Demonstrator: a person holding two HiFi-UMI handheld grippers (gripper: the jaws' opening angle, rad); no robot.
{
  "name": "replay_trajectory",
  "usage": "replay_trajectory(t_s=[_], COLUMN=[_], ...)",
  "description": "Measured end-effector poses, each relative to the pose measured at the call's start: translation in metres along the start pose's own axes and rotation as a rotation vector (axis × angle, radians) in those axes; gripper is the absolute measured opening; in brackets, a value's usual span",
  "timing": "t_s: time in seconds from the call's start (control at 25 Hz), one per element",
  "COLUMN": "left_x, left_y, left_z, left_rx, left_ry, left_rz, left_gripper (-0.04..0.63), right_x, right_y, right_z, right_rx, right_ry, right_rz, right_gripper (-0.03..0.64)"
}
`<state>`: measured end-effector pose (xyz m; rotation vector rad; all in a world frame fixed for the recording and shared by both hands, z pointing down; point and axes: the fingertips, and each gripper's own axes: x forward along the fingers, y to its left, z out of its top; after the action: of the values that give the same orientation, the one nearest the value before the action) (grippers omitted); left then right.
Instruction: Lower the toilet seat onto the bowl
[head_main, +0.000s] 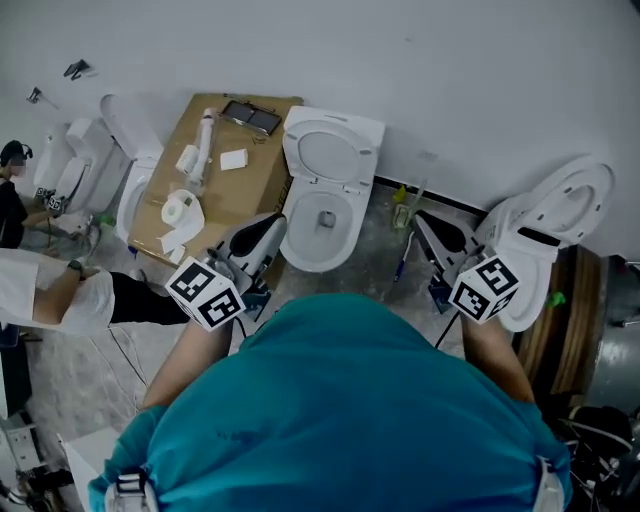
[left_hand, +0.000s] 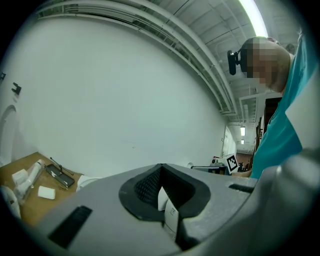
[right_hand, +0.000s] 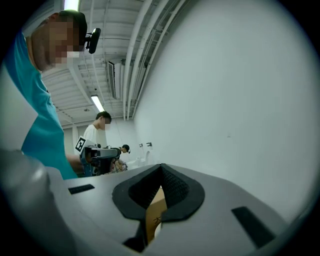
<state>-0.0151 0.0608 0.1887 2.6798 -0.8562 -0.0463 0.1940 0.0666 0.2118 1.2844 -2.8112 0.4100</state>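
White toilets line the far wall. At far left a second person (head_main: 50, 295) in a white sleeve works near a toilet (head_main: 128, 188) with its lid up. Right of that lies a cardboard box (head_main: 235, 185) carrying a paper roll (head_main: 181, 211) and small parts.

Left gripper (head_main: 272, 228): held just near-left of the centre bowl. Its jaws are pressed together with nothing between them, and its own view looks up at bare wall. It is not in contact with the toilet.

Centre toilet: the seat (head_main: 331, 152) stands raised at the far side of the bowl (head_main: 296, 240), leaning back toward the wall. It is clear of the rim except at the hinge. The task is not begun.

Right gripper (head_main: 424, 226): near-right of the centre bowl, jaws likewise closed and empty, aimed up along the wall. At far right another toilet (head_main: 548, 225) also has its seat up.

Assessment: the centre seat, directly ahead, is taken as the one to lower. It is judged a rigid plastic ring, fairly light, smooth and likely slippery against the jaws. Being hinged at the base, it should drop freely once past its balance point.

Recommended hold: the free top edge, farthest from the hinge, pinched or hooked from behind. Guide it down to avoid a slam on the ceramic. The jaws must open first if pinching.
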Motion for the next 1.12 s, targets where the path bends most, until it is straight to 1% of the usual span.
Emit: replay_trajectory(t_s=[0.2, 0.32, 0.44, 0.64, 0.8, 0.92, 1.12], left_x=[0.003, -0.002, -0.011, -0.015, -0.014, -0.003, 0.038], left_y=[0.02, 0.051, 0.09, 0.154, 0.197, 0.218, 0.237], left_z=[-0.004, -0.001, 0.005, 0.011, 0.012, 0.007, -0.002], left_rx=[0.001, -0.004, -0.011, 0.024, 0.04, 0.054, 0.086], left_ry=[0.002, -0.01, -0.024, 0.025, 0.063, 0.089, 0.139], left_rz=[-0.001, -0.022, -0.034, -0.044, -0.053, -0.04, 0.026], left_gripper=[-0.006, -0.006, -0.006, -0.006, -0.006, -0.006, -0.006], right_x=[0.017, 0.045, 0.078, 0.135, 0.178, 0.201, 0.226], right_y=[-0.006, 0.0, 0.008, 0.015, 0.013, 0.001, -0.043], right_z=[-0.006, -0.003, 0.0, -0.002, -0.003, -0.008, -0.018], right_rx=[0.001, -0.017, -0.029, -0.038, -0.071, -0.084, -0.094], right_ry=[0.005, 0.01, 0.021, 0.055, 0.088, 0.118, 0.159], right_rz=[-0.009, -0.027, -0.068, -0.126, -0.152, -0.144, -0.077], right_gripper=[-0.008, -0.008, -0.008, -0.008, -0.008, -0.008, -0.008])
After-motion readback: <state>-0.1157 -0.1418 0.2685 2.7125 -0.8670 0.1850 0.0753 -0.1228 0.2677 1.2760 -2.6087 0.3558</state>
